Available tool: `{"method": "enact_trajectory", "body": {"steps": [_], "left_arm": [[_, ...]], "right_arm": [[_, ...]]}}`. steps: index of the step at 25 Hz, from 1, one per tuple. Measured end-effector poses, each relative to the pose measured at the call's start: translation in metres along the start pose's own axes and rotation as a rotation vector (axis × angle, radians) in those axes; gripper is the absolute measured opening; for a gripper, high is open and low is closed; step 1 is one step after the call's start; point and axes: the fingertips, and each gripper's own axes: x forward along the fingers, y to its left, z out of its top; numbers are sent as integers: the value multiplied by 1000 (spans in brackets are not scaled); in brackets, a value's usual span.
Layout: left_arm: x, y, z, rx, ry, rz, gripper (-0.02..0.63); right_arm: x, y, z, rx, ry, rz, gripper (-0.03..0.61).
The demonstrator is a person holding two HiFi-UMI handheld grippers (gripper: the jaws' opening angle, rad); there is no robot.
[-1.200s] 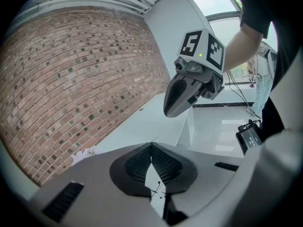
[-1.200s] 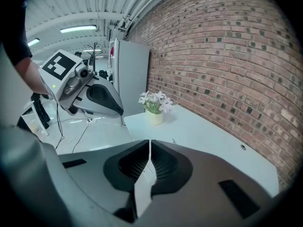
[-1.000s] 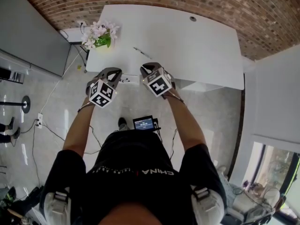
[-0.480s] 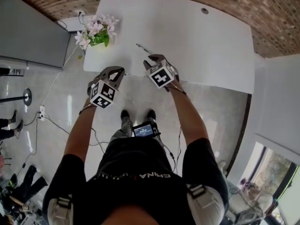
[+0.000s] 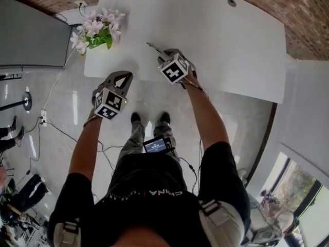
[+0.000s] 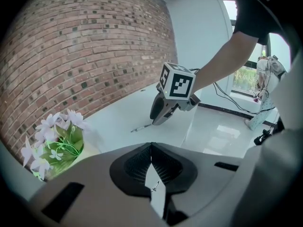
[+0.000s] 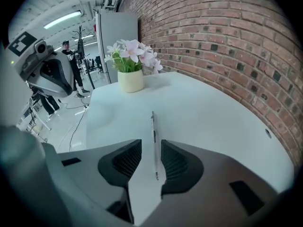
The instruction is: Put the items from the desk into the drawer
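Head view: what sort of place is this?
Probably an office or lab workroom: a white desk against a brick wall, a pot of flowers, and cables trailing across the floor.

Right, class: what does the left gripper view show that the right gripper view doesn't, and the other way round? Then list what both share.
Left gripper view only: the right gripper over the desk, the arm holding it, and a window. Right gripper view only: the left gripper and a grey cabinet; the pen lies between this gripper's open jaws. Both: desk, pen, flowers, brick wall.
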Motion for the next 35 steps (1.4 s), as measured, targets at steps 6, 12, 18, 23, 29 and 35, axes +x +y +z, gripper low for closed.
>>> {"method": "enact_trajectory", "body": {"steps": [6, 12, 18, 23, 29, 35], "left_arm": [[3, 0, -16, -35, 27, -3, 12], [-2, 2, -27, -49, 43, 14, 12], [-9, 0, -28, -52, 37, 30, 12], [-23, 1, -27, -56, 25, 50, 12], [-44, 4, -17, -48, -13, 92, 12], [-74, 4, 13, -29, -104, 129, 12]], "right_arm": [[18, -7, -9, 17, 26, -4, 117], [19, -4, -10, 63, 39, 32, 88], [21, -2, -10, 61, 58, 11, 54], [6, 12, -11, 61, 35, -19, 54], [-38, 38, 10, 41, -31, -35, 54], [-121, 52, 56, -13, -160, -132, 54]]}}
